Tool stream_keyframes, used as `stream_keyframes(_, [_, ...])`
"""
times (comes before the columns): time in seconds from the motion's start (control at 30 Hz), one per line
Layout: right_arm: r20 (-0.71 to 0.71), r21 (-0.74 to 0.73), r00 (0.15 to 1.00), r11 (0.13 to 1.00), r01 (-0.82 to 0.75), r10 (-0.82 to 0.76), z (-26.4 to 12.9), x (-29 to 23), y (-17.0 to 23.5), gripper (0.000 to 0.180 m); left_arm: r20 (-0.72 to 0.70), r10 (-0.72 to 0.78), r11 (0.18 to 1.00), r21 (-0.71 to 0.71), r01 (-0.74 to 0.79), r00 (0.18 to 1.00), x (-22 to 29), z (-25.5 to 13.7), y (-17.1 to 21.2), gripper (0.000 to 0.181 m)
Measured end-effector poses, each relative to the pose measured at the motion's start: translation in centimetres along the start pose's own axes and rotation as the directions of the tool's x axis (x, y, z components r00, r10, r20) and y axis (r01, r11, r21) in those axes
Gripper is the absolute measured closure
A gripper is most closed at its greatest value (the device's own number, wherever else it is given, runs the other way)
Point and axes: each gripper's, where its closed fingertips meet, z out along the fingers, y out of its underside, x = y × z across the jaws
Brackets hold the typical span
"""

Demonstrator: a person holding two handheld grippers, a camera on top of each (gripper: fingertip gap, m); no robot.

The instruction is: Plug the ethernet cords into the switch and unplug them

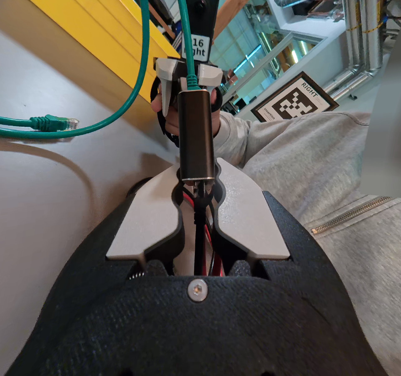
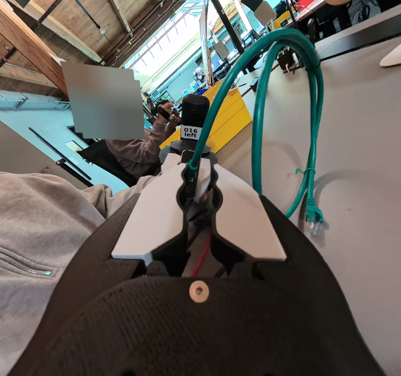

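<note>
Black and slim, the switch stood at the centre of the left wrist view, its near end clamped between the white fingers of the left gripper. A green ethernet cord entered its far end, where the right gripper faced it; in the right wrist view the right gripper was closed on the cord's plug at the switch. The cord looped up and right over the grey table. Its free plug lay on the table at lower right, and appeared at the left edge of the left wrist view. A yellow bin sat behind the grippers. A grey sleeve filled the right of the left wrist view.
</note>
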Motion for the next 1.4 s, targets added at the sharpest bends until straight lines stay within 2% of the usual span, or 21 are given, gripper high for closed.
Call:
stream_keyframes(0.2, [-0.069, -0.033, 0.993, 0.995, 0.095, -0.097, -0.6, 0.5, -0.1, 0.161, 0.046, 0.028, 0.985, 0.167, -0.036, 0.999, -0.1, -2.1, -2.7, 0.155])
stream_keyframes(0.3, [-0.097, -0.027, 0.986, 0.990, 0.135, -0.137, -0.9, 0.8, -0.4, 0.159, 0.177, 0.107, 0.949, 0.275, -0.153, 0.978, -0.3, -3.7, -4.6, 0.155])
stream_keyframes(0.47, [-0.115, -0.050, 0.977, 0.983, 0.175, -0.180, -0.5, 1.1, 0.2, 0.146, 0.377, 0.139, 0.895, 0.349, -0.279, 0.916, -1.0, -6.2, -6.3, 0.155])
stream_keyframes(0.7, [-0.113, -0.005, 0.968, 0.974, 0.225, -0.224, -0.4, 0.5, -0.4, 0.133, 0.486, -0.023, 0.921, 0.350, -0.170, 0.874, -4.7, -7.6, -5.2, 0.154])
stream_keyframes(0.8, [-0.091, -0.059, 0.976, 0.979, 0.193, -0.198, 0.6, 0.5, 1.0, 0.118, 0.514, -0.078, 0.937, 0.331, -0.114, 0.854, -6.1, -7.7, -4.5, 0.154])
stream_keyframes(0.9, [-0.127, -0.208, 0.984, 0.974, 0.094, -0.122, 2.5, 1.8, 4.9, 0.072, 0.525, -0.126, 0.941, 0.331, -0.065, 0.842, -7.2, -7.8, -3.8, 0.155])
stream_keyframes(1.0, [-0.239, -0.377, 0.965, 0.926, 0.010, -0.108, 3.4, 3.8, 7.9, 0.064, 0.528, -0.146, 0.943, 0.330, -0.044, 0.837, -7.7, -7.8, -3.5, 0.154])
stream_keyframes(1.03, [-0.277, -0.411, 0.952, 0.912, 0.006, -0.131, 3.5, 4.5, 8.3, 0.064, 0.533, -0.145, 0.946, 0.323, -0.041, 0.834, -7.8, -7.7, -3.4, 0.154])
stream_keyframes(1.13, [-0.323, -0.496, 0.918, 0.868, 0.041, -0.228, 3.7, 5.6, 9.0, 0.081, 0.538, -0.152, 0.955, 0.297, -0.018, 0.829, -8.2, -7.4, -2.9, 0.154])
stream_keyframes(1.23, [-0.272, -0.636, 0.891, 0.763, 0.117, -0.363, 4.0, 5.8, 10.5, 0.098, 0.513, -0.167, 0.959, 0.282, 0.018, 0.842, -8.5, -6.8, -2.4, 0.154])
stream_keyframes(1.33, [-0.238, -0.695, 0.821, 0.681, 0.229, -0.519, 4.6, 6.3, 11.1, 0.113, 0.476, -0.181, 0.956, 0.291, 0.040, 0.860, -8.2, -6.7, -2.4, 0.154])
stream_keyframes(1.4, [-0.236, -0.719, 0.807, 0.656, 0.230, -0.542, 4.3, 6.6, 11.0, 0.129, 0.438, -0.182, 0.948, 0.315, 0.040, 0.880, -7.6, -6.8, -2.7, 0.155])
